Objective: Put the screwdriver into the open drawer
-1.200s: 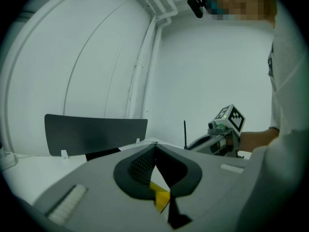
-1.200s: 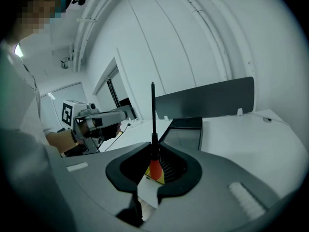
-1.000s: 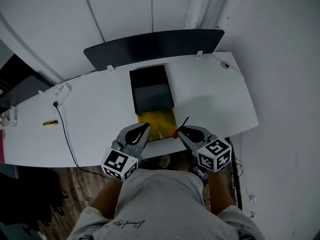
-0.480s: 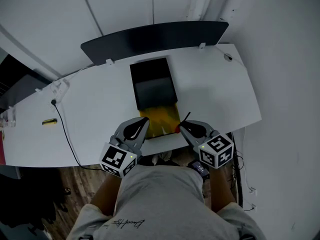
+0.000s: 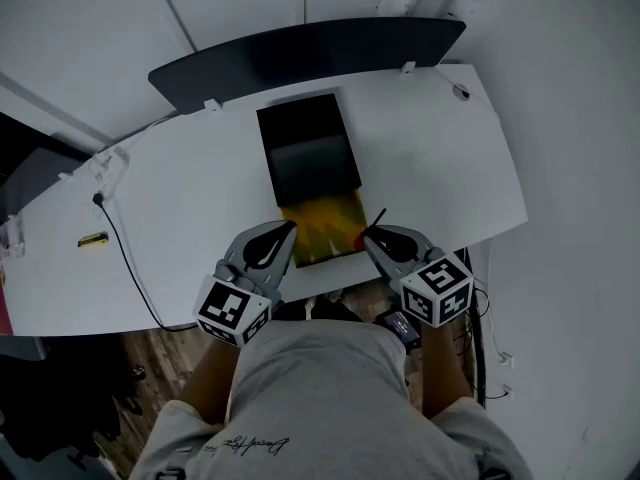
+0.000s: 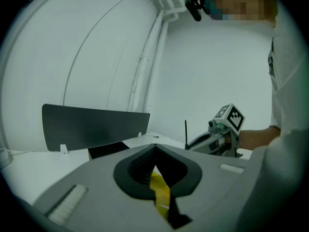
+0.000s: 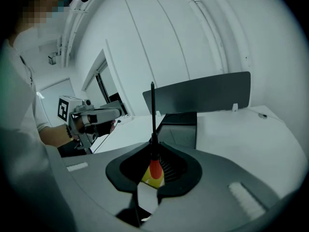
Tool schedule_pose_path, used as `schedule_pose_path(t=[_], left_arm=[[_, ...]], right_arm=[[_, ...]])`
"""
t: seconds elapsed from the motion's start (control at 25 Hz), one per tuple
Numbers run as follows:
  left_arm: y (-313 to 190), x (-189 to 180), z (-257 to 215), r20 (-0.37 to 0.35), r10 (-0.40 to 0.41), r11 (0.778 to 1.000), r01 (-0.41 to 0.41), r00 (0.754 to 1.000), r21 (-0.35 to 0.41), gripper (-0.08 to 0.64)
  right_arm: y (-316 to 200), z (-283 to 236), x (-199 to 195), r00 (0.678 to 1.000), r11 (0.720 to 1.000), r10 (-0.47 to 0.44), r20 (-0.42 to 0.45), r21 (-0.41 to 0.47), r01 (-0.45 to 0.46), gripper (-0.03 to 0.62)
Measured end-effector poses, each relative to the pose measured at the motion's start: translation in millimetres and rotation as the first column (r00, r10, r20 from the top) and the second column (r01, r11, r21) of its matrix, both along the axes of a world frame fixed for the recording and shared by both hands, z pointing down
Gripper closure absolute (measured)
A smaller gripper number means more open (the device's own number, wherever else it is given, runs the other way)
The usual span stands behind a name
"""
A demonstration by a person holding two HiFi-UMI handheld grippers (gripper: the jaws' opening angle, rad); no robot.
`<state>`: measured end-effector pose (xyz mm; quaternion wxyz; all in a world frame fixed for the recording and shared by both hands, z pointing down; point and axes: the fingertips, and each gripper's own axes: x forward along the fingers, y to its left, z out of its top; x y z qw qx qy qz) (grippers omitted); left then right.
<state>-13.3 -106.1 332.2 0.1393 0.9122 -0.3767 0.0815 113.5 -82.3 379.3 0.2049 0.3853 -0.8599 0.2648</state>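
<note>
While my left gripper (image 5: pixel 288 231) hangs at the left edge of the open drawer (image 5: pixel 318 230), jaws closed on nothing, the drawer's yellow floor shows between the two tools. The right gripper (image 5: pixel 367 237) is the nearer hand and the one that counts — clamped on the screwdriver (image 7: pixel 154 168) by its red handle, the black shaft running on past the tips, up and away toward the far right. The drawer lies just left of those jaws and below them — I judge a short shift left, then release.
</note>
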Motion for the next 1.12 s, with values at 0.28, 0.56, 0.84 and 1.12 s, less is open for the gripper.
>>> schedule_pose_path(t=[0.28, 0.56, 0.84, 1.12], left_arm=[[-6, -7, 14, 0.005, -0.004, 1.0, 0.004, 1.0, -0.024, 0.56], [-8, -14, 32, 0.003, -0.02, 0.998, 0.02, 1.0, -0.051, 0.56], [-8, -19, 47, 0.004, -0.026, 0.997, 0.026, 1.0, -0.073, 0.56], [-11, -18, 57, 0.015, -0.015, 0.996, 0.016, 1.0, -0.084, 0.56]], right_arm=[[-3, 15, 1, 0.999, 1.0, 0.01, -0.035, -0.026, -0.011, 0.518], [-8, 29, -2, 0.998, 0.999, -0.003, -0.068, -0.047, 0.0, 0.518], [-9, 49, -8, 0.994, 0.997, -0.033, -0.105, -0.074, 0.025, 0.518], [-11, 70, -12, 0.991, 0.994, -0.052, -0.127, -0.103, 0.04, 0.518]])
